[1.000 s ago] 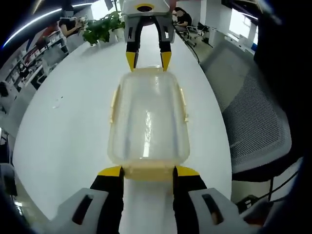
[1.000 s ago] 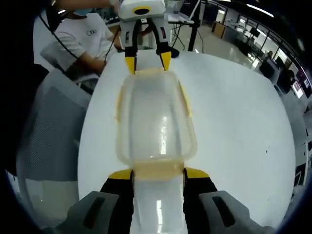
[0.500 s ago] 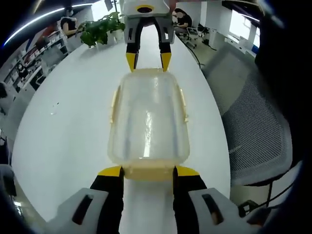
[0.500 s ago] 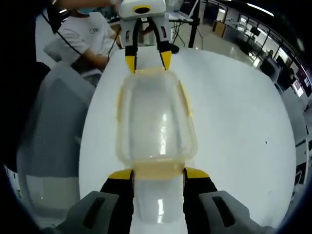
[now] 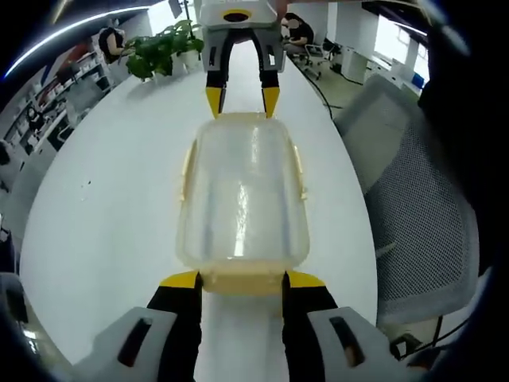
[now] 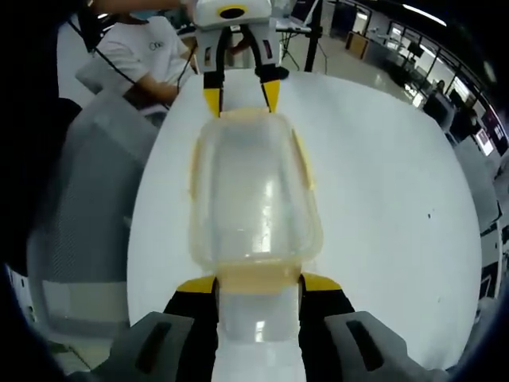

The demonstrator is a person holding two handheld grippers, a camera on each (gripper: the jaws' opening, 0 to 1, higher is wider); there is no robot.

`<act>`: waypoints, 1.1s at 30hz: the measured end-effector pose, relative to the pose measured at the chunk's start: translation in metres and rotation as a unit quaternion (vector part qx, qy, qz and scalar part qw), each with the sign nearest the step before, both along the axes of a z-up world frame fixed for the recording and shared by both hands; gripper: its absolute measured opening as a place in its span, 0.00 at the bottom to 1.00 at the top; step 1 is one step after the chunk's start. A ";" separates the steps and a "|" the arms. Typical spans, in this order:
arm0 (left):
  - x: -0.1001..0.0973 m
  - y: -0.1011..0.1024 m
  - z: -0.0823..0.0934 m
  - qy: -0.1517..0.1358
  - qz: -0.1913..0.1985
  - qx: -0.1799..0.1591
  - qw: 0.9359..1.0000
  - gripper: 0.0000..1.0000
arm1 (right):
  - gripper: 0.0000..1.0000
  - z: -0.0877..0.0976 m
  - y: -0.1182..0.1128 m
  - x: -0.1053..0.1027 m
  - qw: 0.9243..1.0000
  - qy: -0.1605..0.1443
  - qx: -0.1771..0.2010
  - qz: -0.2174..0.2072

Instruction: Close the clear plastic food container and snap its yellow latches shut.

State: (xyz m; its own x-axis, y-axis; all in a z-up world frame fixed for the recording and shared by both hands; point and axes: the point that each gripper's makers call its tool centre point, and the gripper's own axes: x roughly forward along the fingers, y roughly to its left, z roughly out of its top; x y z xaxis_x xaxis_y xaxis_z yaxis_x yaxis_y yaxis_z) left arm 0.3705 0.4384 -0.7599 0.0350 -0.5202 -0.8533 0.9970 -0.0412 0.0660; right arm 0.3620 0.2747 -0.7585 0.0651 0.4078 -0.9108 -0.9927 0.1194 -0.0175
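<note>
Jaws bracket container (image 5: 242,195) ends; table (image 5: 111,207) roomy.

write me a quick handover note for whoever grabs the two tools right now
Left tool: jaws apart, one at each corner of the near short end of the clear container.
Right tool: the same at the opposite short end, jaws apart either side of the end latch.
Container: lid on, lying on the white table between the two tools.
Done: lid placed; the yellow side latches look folded down.
Left: whether the end latches are snapped can't be told; press both and check.
</note>
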 end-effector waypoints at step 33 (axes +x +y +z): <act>-0.004 -0.069 -0.002 -0.007 -0.009 -0.010 1.000 0.38 | 0.38 -0.002 -0.070 -0.006 1.000 -0.002 -0.025 -0.008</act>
